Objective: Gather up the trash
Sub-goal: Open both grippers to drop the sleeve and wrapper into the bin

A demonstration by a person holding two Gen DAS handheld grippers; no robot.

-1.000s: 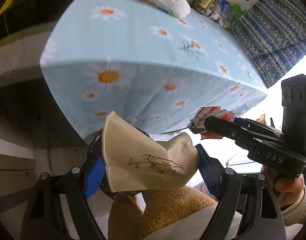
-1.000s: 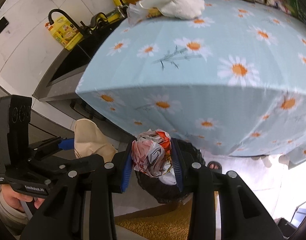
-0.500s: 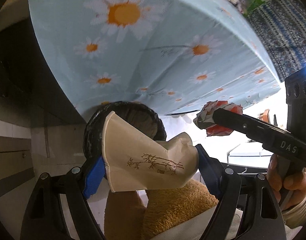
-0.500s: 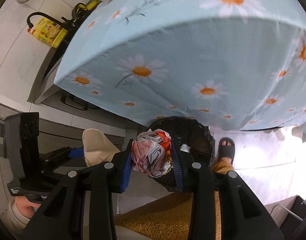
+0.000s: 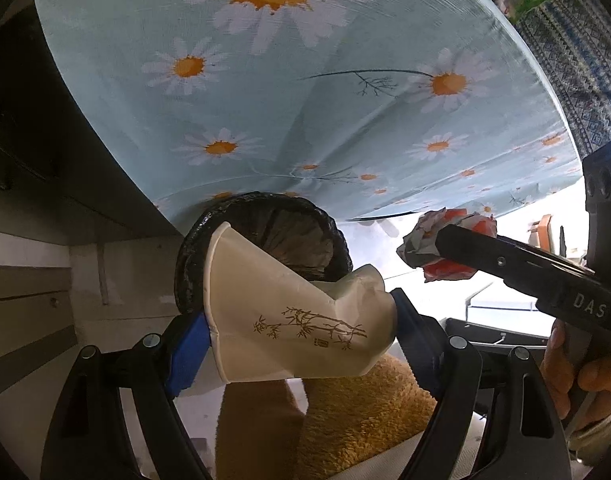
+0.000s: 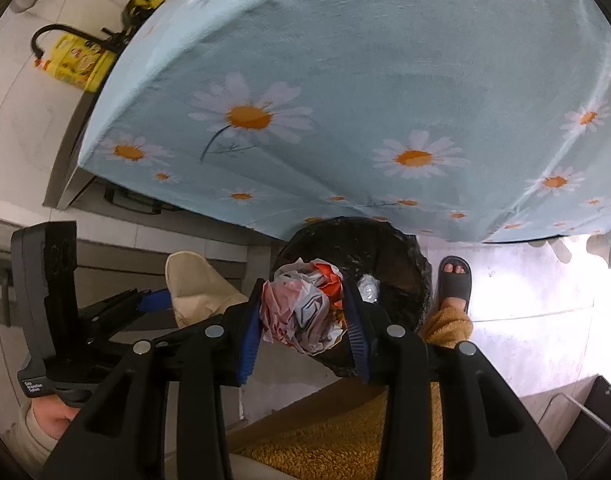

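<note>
Nearest me are my mustard fleece trousers [image 6: 337, 448]. Just beyond them, my left gripper [image 5: 301, 328] pinches a crushed cream paper cup [image 5: 289, 328] with a bamboo print, lying sideways between the blue pads. My right gripper [image 6: 303, 316] has a crumpled red-and-white wrapper [image 6: 301, 312] between its pads; its jaws are opening a little, though the pads still touch the wad on both sides. In the left wrist view the wrapper [image 5: 445, 244] sits to the right of the cup, well apart from it. Just past both, on the floor, stands the bin [image 6: 401, 256] with its black liner, mouth open; a small clear crumpled scrap [image 6: 368, 288] lies inside. My foot in a grey slipper [image 6: 453, 284] is just right of it. Farther off hangs the daisy-print blue tablecloth [image 6: 345, 80], and at far left a yellow bottle [image 6: 79, 62] beside a black tap [image 6: 65, 34].
</note>
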